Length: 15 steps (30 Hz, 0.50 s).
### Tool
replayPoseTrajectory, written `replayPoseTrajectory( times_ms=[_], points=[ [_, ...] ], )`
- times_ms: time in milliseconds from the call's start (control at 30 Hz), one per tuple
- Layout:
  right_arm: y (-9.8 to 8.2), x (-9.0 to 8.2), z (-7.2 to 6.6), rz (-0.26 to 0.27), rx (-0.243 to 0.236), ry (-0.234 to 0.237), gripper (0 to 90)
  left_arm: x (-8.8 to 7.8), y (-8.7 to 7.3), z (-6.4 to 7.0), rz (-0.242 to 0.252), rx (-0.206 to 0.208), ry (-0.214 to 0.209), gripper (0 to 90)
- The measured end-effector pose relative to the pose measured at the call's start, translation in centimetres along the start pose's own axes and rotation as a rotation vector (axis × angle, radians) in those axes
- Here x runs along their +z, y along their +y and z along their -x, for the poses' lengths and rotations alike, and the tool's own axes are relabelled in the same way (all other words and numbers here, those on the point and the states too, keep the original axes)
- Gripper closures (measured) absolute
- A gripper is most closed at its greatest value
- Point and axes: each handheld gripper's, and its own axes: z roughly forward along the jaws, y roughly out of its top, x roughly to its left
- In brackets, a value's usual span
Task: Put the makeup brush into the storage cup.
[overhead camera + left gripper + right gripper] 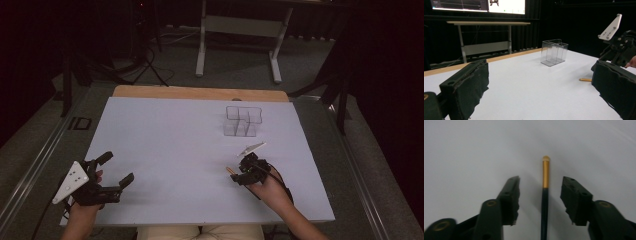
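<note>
High view. We see the right gripper [239,175] at about five o'clock on the white table [165,150], held by the person's right hand [272,190], pointing toward nine o'clock. The pencil-like stick [231,170], dark in the shaft with a gold band and a rounded tip, lies flat on the table with its tip showing just past the jaws.

Right gripper view. We look along the stick [545,195], which runs toward twelve o'clock between the two jaws. The jaws stand partly apart, one on each side, and neither pad touches the stick; a strip of bare table shows on both sides of it.

The left gripper [112,175] rests at about eight o'clock, near the table's front-left corner, its jaws spread wide with nothing between them. In the left gripper view the stick's [585,80] gold end lies at three o'clock, and the right gripper [616,53] sits above it.

A clear compartment box [242,121] stands at one o'clock, well apart from both grippers and set back from the right edge. The middle of the table between the grippers is bare, open sheet. The wooden strip [200,93] borders the far edge at twelve o'clock.
</note>
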Motion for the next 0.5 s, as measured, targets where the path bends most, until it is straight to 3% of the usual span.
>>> replayPoseTrajectory(
  times_ms=[500],
  points=[
    [1.6, 1.9, 0.3, -0.139, -0.013, -0.013, 68.3, 0.2, 0.0, 0.0, 0.0, 0.0, -0.006, 2.0]
  ],
)
